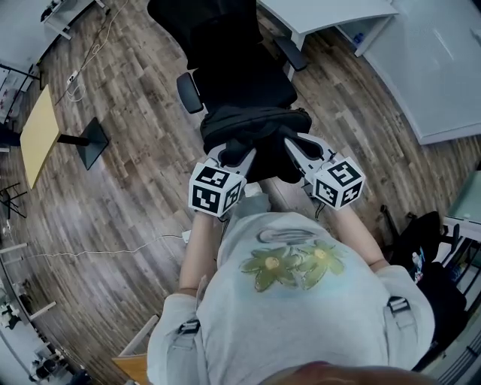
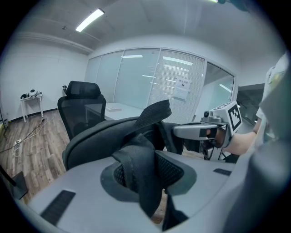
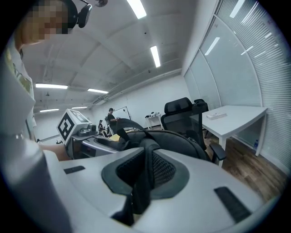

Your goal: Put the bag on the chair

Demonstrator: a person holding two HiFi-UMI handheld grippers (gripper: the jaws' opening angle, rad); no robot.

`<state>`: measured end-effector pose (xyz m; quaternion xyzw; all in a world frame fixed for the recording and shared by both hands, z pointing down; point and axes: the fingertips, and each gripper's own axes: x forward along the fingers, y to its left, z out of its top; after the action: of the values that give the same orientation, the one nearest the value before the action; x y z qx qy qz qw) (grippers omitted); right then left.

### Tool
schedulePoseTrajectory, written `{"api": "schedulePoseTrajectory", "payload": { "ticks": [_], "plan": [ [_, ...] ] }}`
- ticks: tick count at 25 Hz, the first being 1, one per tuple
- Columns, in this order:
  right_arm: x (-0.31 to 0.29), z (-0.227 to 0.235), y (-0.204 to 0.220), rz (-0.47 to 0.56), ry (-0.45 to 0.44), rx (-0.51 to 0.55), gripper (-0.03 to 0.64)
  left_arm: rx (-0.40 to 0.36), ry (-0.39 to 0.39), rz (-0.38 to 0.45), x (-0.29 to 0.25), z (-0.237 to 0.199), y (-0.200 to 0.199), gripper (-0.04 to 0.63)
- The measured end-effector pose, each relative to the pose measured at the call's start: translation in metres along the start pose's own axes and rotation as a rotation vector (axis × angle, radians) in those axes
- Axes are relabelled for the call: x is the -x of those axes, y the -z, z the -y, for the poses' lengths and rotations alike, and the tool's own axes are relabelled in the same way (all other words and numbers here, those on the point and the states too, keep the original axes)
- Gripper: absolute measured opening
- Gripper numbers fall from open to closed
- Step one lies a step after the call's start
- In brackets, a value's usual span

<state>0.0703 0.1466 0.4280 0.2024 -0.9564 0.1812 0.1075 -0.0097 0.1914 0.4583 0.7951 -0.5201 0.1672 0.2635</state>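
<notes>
While each claw is clamped on webbing, the black bag (image 1: 255, 126) hangs between them. The left claw (image 1: 239, 156) pinches one strap (image 2: 142, 173) with its jaws moderately apart; the right claw (image 1: 294, 147) grips a second strap (image 3: 144, 175) more narrowly. The bag's long axis runs claw to claw, at the chair (image 1: 242, 75) seat's front edge (contact unclear). The seat lies straight ahead, with neither hand nearer. Armrests (image 1: 189, 92) flank the gap and the fit looks adequate. A bench (image 1: 331, 13) stands beyond on the right, with open floor (image 1: 143, 90) on the left.

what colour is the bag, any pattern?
The bag is plain black with no visible pattern. The head view shows it best.
</notes>
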Motion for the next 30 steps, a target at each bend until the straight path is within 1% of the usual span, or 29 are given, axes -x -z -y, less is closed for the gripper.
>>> {"api": "schedulePoseTrajectory", "payload": {
  "ticks": [3,7,10,17,22,30],
  "plan": [
    [-0.018,0.003,-0.002,-0.004,0.019,0.006,0.046,-0.005,0.019,0.002,-0.004,-0.019,-0.005,0.117],
    [-0.033,0.008,-0.008,-0.005,0.036,0.040,0.046,-0.028,0.040,0.006,-0.012,-0.038,-0.015,0.117],
    [-0.040,0.010,-0.018,0.011,0.044,0.056,0.044,-0.045,0.046,0.022,-0.016,-0.048,-0.026,0.117],
    [-0.049,0.022,-0.038,0.046,0.058,0.078,0.044,-0.059,0.073,0.072,-0.026,-0.060,-0.054,0.117],
    [-0.062,0.038,-0.045,0.060,0.053,0.089,0.044,-0.064,0.057,0.068,-0.043,-0.074,-0.063,0.117],
    [-0.098,0.076,-0.075,0.072,0.038,0.090,0.044,-0.056,0.043,0.084,-0.074,-0.108,-0.102,0.117]
  ]
}}
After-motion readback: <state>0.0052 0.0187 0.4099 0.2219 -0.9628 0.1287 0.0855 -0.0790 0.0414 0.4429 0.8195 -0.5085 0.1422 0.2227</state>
